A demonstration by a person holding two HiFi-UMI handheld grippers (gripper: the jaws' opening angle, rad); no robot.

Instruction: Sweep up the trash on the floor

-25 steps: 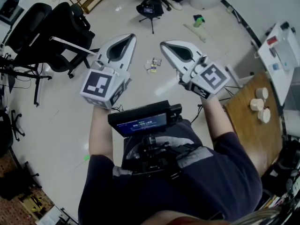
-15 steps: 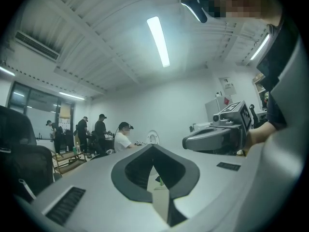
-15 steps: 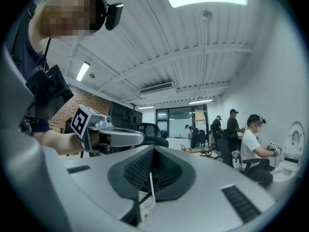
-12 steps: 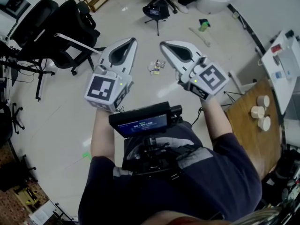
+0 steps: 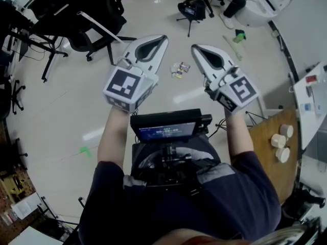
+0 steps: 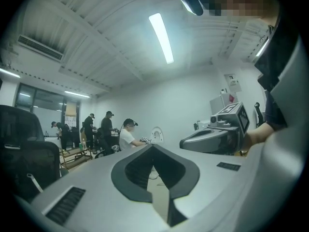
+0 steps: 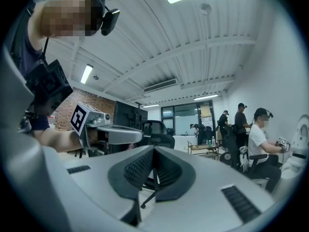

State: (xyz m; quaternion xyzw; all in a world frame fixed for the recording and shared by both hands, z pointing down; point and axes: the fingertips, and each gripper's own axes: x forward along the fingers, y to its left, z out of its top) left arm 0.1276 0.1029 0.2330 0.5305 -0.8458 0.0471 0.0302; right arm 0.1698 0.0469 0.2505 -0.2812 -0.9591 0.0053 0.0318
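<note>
A small heap of trash (image 5: 180, 69), light wrappers and scraps, lies on the pale floor ahead of me. It shows between my two gripper tips in the head view. My left gripper (image 5: 163, 37) and right gripper (image 5: 194, 47) are held side by side at chest height, pointing level, well above the floor. Both are shut with nothing between the jaws. The left gripper view shows its closed jaws (image 6: 153, 147) and the right gripper (image 6: 212, 138) beside them. In the right gripper view the closed jaws (image 7: 154, 149) and the left gripper (image 7: 110, 132) appear. A long pale stick with a green piece (image 5: 235, 38) lies farther off.
Black office chairs (image 5: 84, 14) stand at the left, a dark tripod stand (image 5: 195, 10) beyond the trash. A wooden table (image 5: 265, 152) with pale rolls (image 5: 279, 141) is at the right. A green scrap (image 5: 83, 150) lies at the left. People (image 6: 127, 133) work at the far wall.
The head view has swung, so the floor, chairs and trash sit further right and lower in the picture. Both grippers stay shut and side by side.
</note>
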